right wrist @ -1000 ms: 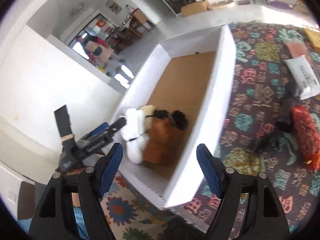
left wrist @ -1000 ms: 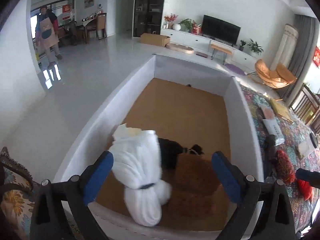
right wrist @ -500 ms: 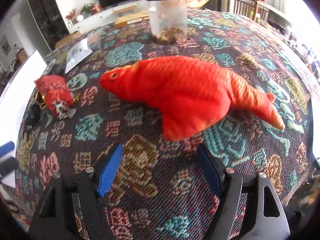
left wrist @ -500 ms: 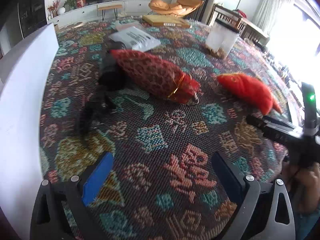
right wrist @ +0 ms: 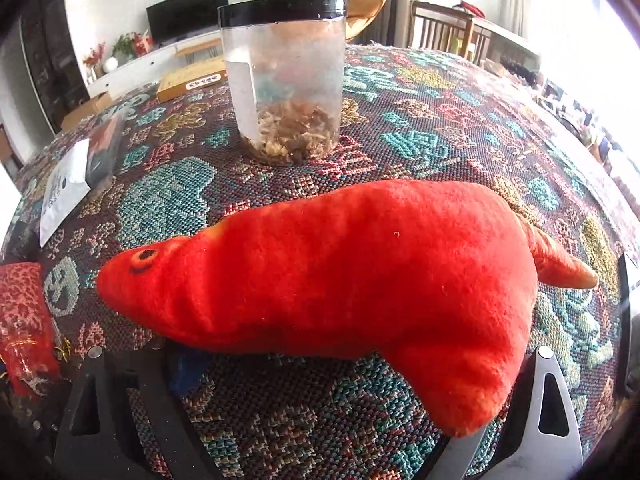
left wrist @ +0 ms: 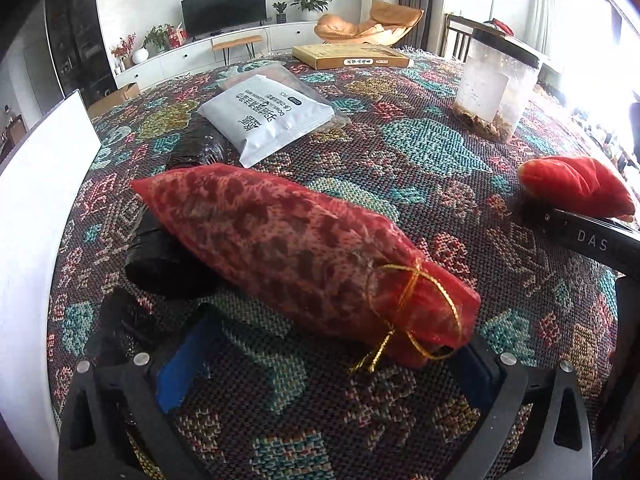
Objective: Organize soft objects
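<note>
A red mesh pouch (left wrist: 288, 248) tied with gold cord lies on the patterned cloth (left wrist: 420, 152), resting partly on a black bundle (left wrist: 168, 256). My left gripper (left wrist: 328, 364) hangs low over it. Its jaws are opening, and the tied end lies between them, close to the right finger, with no pad pressing. An orange-red plush fish (right wrist: 360, 272) lies across the fingers of my right gripper (right wrist: 320, 380). Those jaws are opening too, on either side of the fish's belly, with its fin hiding the right pad. In the left wrist view, the fish (left wrist: 576, 188) shows beside the right gripper's black body.
A clear jar with a black lid (right wrist: 288, 80) stands behind the fish. A white packet (left wrist: 268, 120) and a flat yellow box (left wrist: 352, 56) lie farther back. The white box wall (left wrist: 36, 200) rises at the cloth's left edge. The red pouch (right wrist: 24, 320) shows at the right view's left edge.
Both grippers swung away from the white box holding a white bundle and came down over the cloth. The left closed in on the pouch, the right on the fish. Both jaws stand wider.
</note>
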The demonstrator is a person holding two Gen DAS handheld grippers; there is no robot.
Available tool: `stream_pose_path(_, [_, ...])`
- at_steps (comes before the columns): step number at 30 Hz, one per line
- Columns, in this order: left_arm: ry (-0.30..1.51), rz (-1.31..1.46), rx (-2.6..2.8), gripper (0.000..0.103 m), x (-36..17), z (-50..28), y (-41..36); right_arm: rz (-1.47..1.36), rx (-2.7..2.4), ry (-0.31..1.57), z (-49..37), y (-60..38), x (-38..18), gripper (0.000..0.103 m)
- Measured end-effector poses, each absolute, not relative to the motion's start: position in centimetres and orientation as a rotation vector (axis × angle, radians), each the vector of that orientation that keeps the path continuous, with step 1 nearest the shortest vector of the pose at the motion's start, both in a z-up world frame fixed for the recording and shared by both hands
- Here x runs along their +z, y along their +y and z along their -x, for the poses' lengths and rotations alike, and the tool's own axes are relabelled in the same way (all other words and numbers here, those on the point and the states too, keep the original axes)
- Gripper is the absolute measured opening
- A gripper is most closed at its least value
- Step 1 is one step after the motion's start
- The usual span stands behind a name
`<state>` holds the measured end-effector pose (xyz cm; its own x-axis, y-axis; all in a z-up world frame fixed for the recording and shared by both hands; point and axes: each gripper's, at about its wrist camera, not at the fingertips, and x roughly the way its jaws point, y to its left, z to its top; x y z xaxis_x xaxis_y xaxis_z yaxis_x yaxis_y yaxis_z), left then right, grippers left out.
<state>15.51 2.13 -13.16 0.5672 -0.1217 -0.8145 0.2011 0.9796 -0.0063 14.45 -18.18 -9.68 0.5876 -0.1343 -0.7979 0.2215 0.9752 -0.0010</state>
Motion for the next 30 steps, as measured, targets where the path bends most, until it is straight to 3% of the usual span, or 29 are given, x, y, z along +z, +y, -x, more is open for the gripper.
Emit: stream_pose_path(30, [0.946,-0.091,-0.187,0.103,-13.17,-15.42,2.08,-0.101,-0.209,0.921,-14.48,-18.09,-9.63,0.093])
